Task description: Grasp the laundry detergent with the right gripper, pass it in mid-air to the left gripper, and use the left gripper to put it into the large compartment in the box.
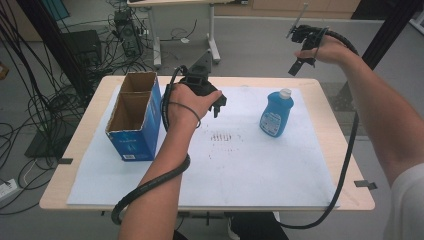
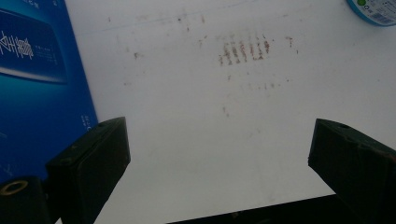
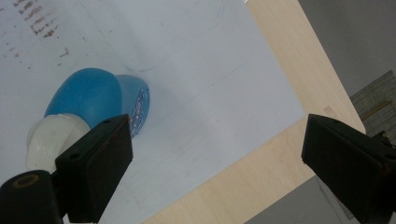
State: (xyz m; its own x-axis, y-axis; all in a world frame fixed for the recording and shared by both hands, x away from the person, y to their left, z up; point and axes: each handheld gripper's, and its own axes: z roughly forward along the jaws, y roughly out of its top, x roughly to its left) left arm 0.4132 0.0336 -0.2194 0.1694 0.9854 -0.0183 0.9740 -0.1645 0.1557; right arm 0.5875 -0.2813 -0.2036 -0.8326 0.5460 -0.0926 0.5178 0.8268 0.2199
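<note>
Tabletop (image 1: 330,150) under a white sheet (image 1: 240,170) carries an open blue cardboard box (image 1: 134,117) at frame left and an upright blue detergent bottle (image 1: 276,114) right of centre, left gripper (image 1: 218,106) released beside the box, right gripper (image 1: 299,47) released, raised at upper right.

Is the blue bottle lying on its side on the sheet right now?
No, the blue bottle stands upright on the white sheet, its white cap on top, to the right of the open blue box.
</note>
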